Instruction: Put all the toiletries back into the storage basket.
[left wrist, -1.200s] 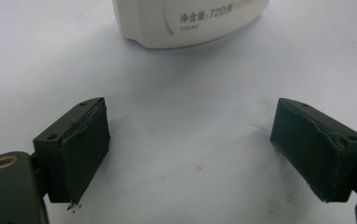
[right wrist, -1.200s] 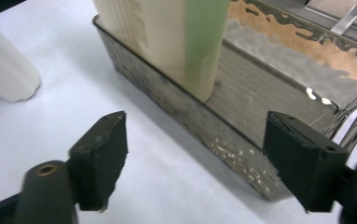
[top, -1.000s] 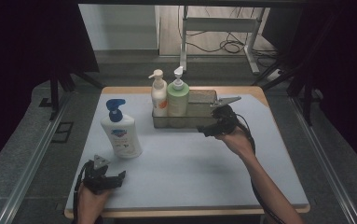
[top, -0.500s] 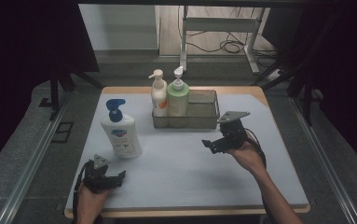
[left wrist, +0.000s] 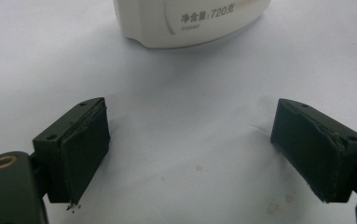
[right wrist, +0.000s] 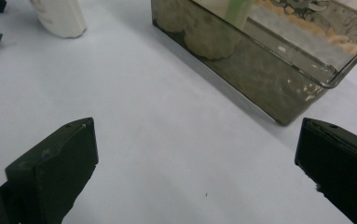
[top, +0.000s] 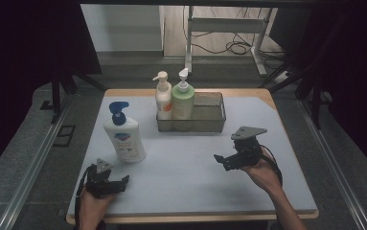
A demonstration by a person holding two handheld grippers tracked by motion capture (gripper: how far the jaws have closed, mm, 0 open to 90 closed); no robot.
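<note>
dark curtains and a grey floor surround the pale blue table (top: 190,182). landmark: the clear wire-and-plastic basket (top: 209,115) at the table's far middle. largest to smallest: the white pump bottle with blue cap (top: 123,136) stands upright on the table, well to the left of the basket and nearer the person; inside the basket's left end stand a green pump bottle (top: 183,98) and, touching it on the left, a cream pump bottle (top: 163,98); the basket's right half is free. the right gripper (top: 226,160) hangs in front of the basket's right end, apart from it, its fingers (right wrist: 55,163) spread fully, just opened, with nothing between them. the left gripper (top: 119,183) rests at the near left corner, far from the basket, fingers (left wrist: 80,149) released wide, bare table between them, the white bottle's base just ahead. judged step: two bottles are stowed and the white one remains. the next move calls for closing on the white bottle's body, keeping it upright, and lifting it over the basket's wall into the free right half.
</note>
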